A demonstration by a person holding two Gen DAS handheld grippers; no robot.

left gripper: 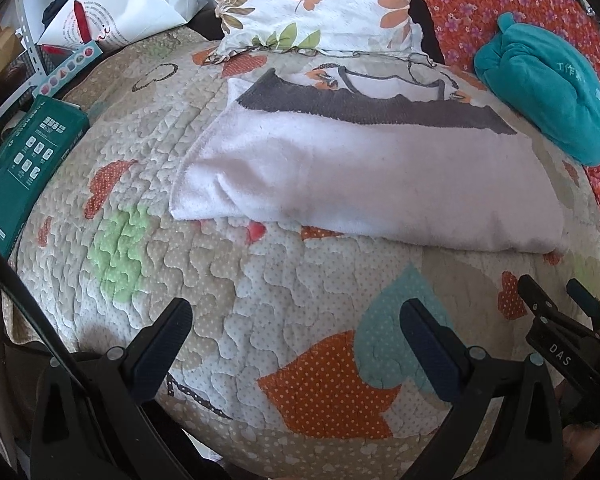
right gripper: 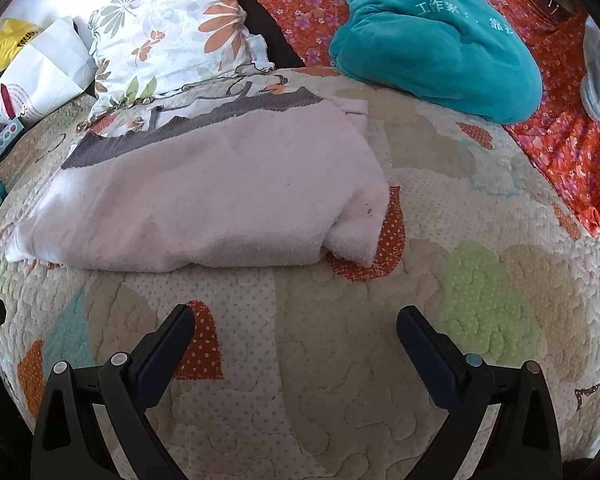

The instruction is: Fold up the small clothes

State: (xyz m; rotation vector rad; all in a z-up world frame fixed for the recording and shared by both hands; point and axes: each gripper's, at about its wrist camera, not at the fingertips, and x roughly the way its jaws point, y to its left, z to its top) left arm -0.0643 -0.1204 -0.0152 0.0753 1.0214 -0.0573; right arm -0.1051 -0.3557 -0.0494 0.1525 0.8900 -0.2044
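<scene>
A pale pink cloth with a grey band lies folded on the patchwork quilt, ahead of both grippers. It also shows in the right wrist view. My left gripper is open and empty, held over the quilt short of the cloth's near edge. My right gripper is open and empty, also short of the cloth on the quilt. The right gripper also shows at the lower right of the left wrist view.
A teal plush cushion lies at the back right on an orange flowered cover. A flowered pillow sits behind the cloth. A green box, white paper bags and a yellow bag lie at the left.
</scene>
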